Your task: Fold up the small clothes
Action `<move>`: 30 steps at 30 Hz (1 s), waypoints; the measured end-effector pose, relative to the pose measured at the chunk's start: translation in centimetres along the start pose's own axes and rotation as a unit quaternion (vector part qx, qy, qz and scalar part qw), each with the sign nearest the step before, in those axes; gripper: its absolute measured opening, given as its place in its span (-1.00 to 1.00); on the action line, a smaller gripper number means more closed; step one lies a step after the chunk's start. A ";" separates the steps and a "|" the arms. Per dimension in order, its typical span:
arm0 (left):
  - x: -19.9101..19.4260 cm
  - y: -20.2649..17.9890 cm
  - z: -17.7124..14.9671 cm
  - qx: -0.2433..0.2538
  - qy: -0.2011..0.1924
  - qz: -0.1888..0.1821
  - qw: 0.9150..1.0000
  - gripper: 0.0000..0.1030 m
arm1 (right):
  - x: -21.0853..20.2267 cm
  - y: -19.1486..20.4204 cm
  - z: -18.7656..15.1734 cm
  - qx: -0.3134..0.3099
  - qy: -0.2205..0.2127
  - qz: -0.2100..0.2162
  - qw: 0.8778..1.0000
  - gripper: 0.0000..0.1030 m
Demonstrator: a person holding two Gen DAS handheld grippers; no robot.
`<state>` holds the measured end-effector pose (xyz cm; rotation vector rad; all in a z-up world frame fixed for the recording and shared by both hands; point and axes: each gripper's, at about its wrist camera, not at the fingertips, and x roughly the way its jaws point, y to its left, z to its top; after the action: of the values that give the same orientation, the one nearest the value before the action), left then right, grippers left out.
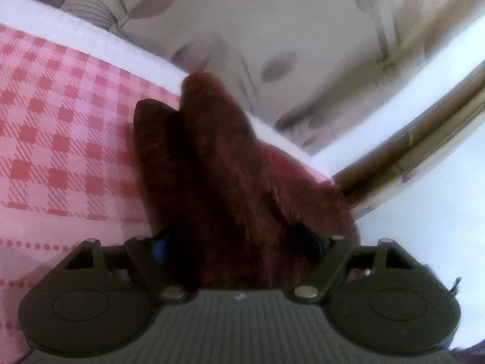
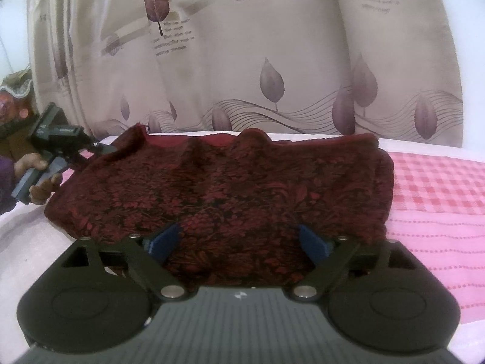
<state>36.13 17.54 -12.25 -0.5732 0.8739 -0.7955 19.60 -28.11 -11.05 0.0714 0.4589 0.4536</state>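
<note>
A bed point(image 2: 424, 288) carries everything, covered by a pink sheet point(image 2: 433, 236) with a red-checked band and dotted lines. A dark red patterned garment point(image 2: 230, 182) lies spread on it, near the far edge, its left corner lifted.

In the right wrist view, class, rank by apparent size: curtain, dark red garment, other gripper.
1. curtain
2. dark red garment, though nearer the camera
3. left gripper, smallest, partly cut off at the edge
</note>
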 end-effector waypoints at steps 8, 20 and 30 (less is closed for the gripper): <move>-0.8 -2.4 -1.8 0.033 -0.048 0.058 0.997 -0.31 | 0.0 0.2 0.0 0.000 0.000 0.000 1.000 0.76; 0.8 -19.9 -5.9 0.142 -0.131 0.159 0.968 -0.48 | -2.6 -2.5 2.0 0.162 -0.056 0.063 0.983 0.60; 8.6 -28.1 -13.1 0.275 -0.145 0.229 0.922 -0.47 | -3.6 -2.3 9.8 0.289 0.031 0.215 0.932 0.41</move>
<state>18.19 -7.40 -2.74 0.0239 0.4466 -0.4740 22.04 -31.39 -1.14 0.7428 0.6319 0.7402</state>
